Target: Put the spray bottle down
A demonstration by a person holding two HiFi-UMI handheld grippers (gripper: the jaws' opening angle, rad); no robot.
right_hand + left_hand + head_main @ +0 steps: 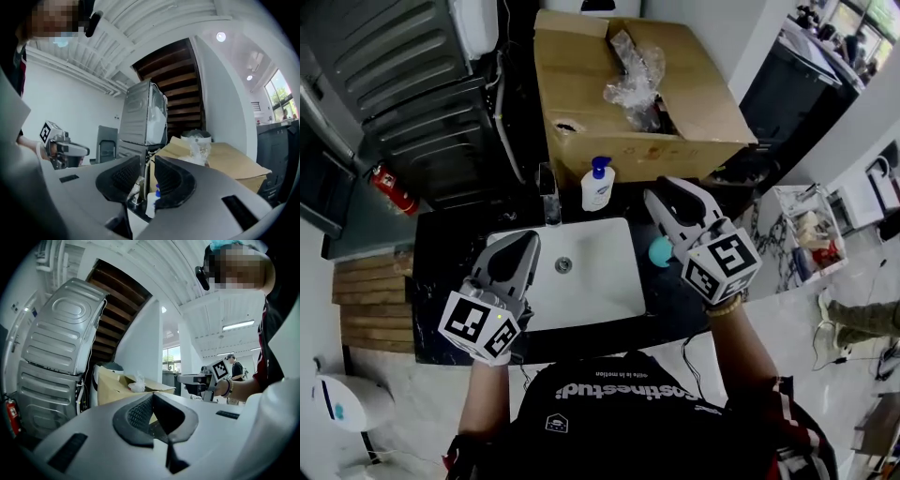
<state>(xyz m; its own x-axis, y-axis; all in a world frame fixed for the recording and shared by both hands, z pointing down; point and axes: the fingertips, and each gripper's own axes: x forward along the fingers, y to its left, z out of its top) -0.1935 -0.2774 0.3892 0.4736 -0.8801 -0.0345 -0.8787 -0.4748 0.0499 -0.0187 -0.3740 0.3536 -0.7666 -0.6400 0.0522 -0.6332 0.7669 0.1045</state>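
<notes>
Spray bottle (pixel 660 251): 1, on counter (pixel 441 258) | soap bottle (pixel 598 186): 1 | left claw (pixel 523 242) closed | right claw (pixel 666 192) apart, empty

A white sink (pixel 598 302) is set into a dark surface (pixel 441 251), with a round drain (pixel 563 265) in the basin and a metal faucet (pixel 548 194) at its back rim. Behind the sink stands a big cardboard box (pixel 600 122) with its flaps open and crumpled clear plastic (pixel 633 77) inside. To the left rises a grey ribbed machine (pixel 422 84), and a red fire extinguisher (pixel 392 190) sits just beside its base. Wooden slats (pixel 370 305) lie left of the surface. A rounded white appliance (pixel 345 403) rests on the pale floor (pixel 412 412).
</notes>
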